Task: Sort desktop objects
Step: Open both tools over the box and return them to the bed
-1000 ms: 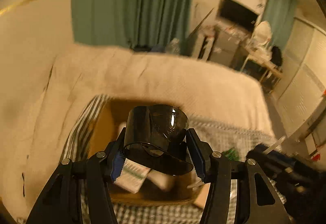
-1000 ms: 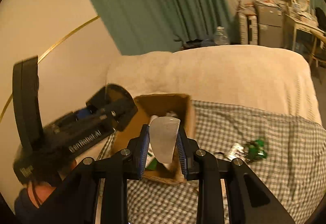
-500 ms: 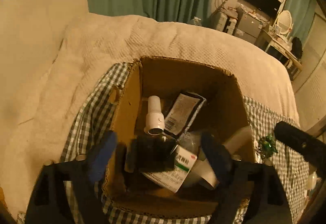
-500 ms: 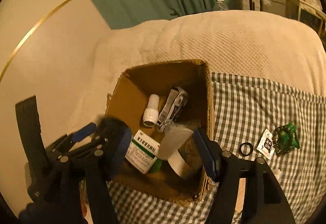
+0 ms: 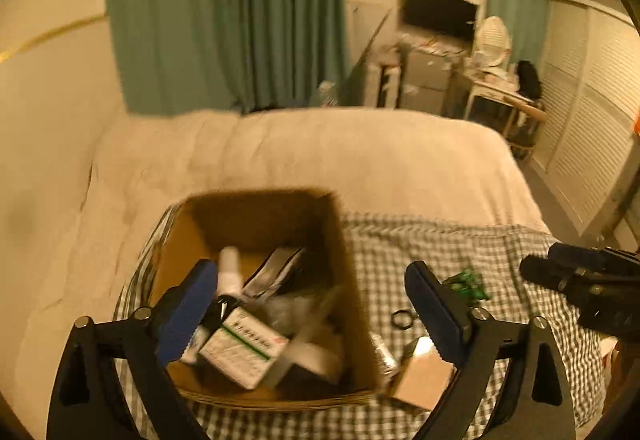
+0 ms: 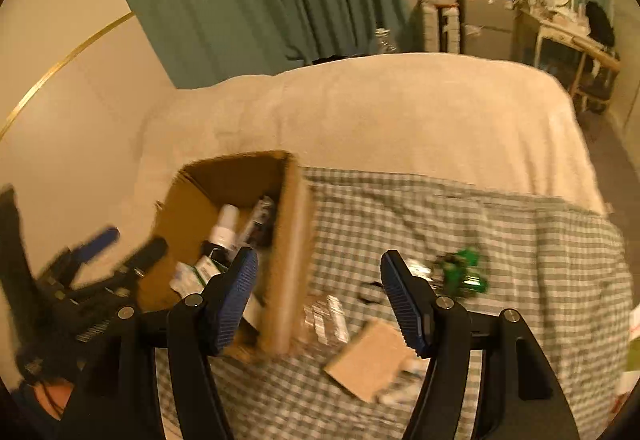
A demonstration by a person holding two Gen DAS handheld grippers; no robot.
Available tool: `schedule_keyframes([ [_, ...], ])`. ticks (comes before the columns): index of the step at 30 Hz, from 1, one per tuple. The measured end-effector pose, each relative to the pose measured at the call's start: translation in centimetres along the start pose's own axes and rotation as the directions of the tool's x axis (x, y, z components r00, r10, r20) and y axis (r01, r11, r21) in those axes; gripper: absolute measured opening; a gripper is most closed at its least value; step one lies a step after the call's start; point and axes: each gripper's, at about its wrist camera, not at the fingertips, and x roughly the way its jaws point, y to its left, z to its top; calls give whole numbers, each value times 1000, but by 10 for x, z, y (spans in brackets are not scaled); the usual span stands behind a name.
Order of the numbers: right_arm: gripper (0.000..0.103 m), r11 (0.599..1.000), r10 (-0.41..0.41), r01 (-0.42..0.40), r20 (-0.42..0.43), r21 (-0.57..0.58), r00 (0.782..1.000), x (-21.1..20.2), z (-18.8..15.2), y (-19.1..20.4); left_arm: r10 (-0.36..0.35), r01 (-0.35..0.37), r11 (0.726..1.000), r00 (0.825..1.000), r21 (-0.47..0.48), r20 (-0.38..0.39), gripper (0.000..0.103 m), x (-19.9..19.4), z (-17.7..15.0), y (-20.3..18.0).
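A cardboard box (image 5: 344, 252) stands on a checked cloth and holds a white bottle (image 5: 230, 268), a green-striped medicine box (image 5: 244, 348), a dark packet (image 5: 276, 268) and other items. My left gripper (image 5: 314, 308) is open and empty above the box's near edge. My right gripper (image 6: 320, 292) is open and empty over the box's right wall (image 6: 294, 240). A green packet (image 6: 464, 272), a black ring (image 5: 401, 318), a foil blister pack (image 6: 326, 318) and a brown card box (image 6: 370, 358) lie on the cloth right of the box.
The checked cloth (image 6: 500, 240) covers the near part of a cream-blanketed bed (image 6: 400, 112). A wall lies to the left, green curtains (image 5: 224, 12) behind, and cluttered furniture at the far right. The right gripper's body shows at the right of the left wrist view (image 5: 584, 284).
The left gripper let go of a dark tape roll and the right let go of a pale comb, both into the box. Both grippers have opened and pulled back up from it.
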Motion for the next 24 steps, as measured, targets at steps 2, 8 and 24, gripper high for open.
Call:
schedule_keyframes([
  [2, 64, 999, -36, 36, -2, -22, 999, -19, -8, -15, -4, 2, 999, 1000, 53, 30, 98, -11, 4, -28],
  [8, 64, 992, -113, 113, 6, -64, 994, -64, -30, -59, 6, -19, 990, 996, 138, 94, 103, -29, 8, -89],
  [24, 64, 986, -159, 156, -65, -53, 985, -35, -74, -169, -14, 28, 993, 993, 117, -118, 103, 86, -56, -150],
])
